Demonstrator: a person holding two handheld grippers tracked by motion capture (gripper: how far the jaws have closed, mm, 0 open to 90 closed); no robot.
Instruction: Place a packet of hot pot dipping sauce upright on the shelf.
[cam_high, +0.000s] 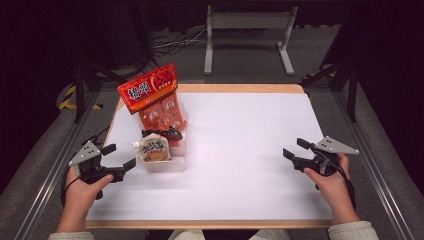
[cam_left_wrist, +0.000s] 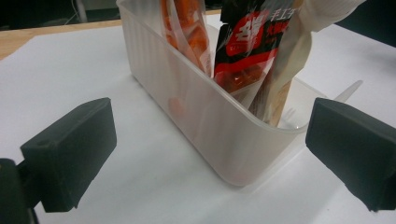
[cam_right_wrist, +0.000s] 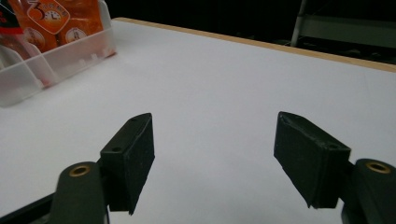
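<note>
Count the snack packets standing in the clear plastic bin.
3, maybe more hidden. A tall orange packet stands at the far end of the bin, a black-and-red packet in the middle, and a beige pouch at the near end.

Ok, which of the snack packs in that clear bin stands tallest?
The orange pack with the red header card, at the far end of the clear bin. It rises well above the black-and-red pack and the pale spouted pouch nearer the left gripper.

Packets (cam_high: 156, 102) standing in bin (cam_high: 165, 164) at table's (cam_high: 240, 150) left, left tool (cam_high: 120, 159) just beside bin
</note>
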